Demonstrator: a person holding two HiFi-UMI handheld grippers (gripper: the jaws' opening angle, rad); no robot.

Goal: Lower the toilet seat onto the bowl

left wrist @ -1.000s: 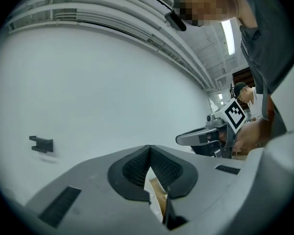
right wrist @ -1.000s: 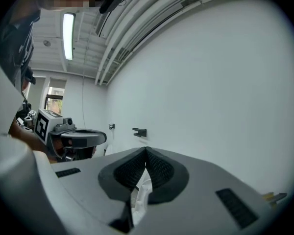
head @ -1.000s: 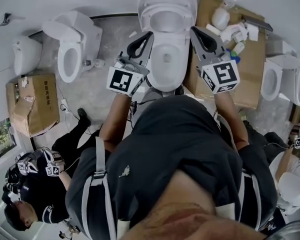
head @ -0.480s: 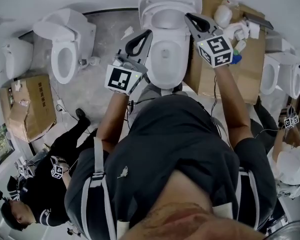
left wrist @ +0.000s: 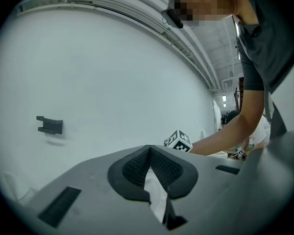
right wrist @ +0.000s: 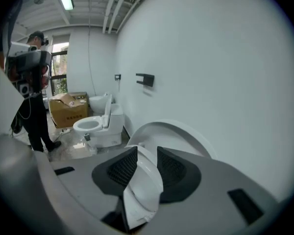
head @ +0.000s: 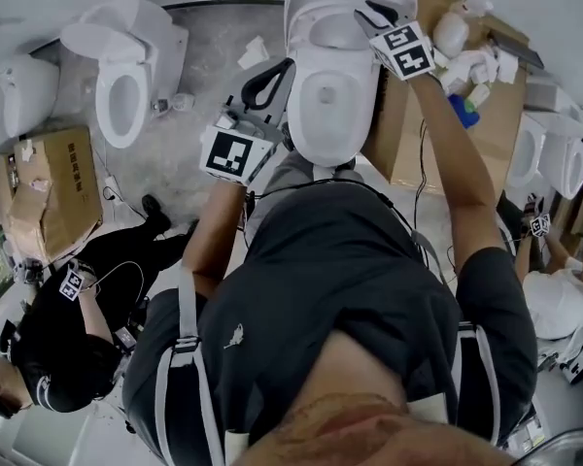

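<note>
Your right gripper [right wrist: 146, 155], jaws having just been opening, straddles the rim of the toilet seat [right wrist: 143, 192], which stands upright at the bowl's [head: 330, 115] far end, while your left gripper [left wrist: 149, 150] hangs closed and empty, so all the lowering remains.

Head camera looks steeply down; both tool cameras face one white wall [right wrist: 210, 58].
</note>
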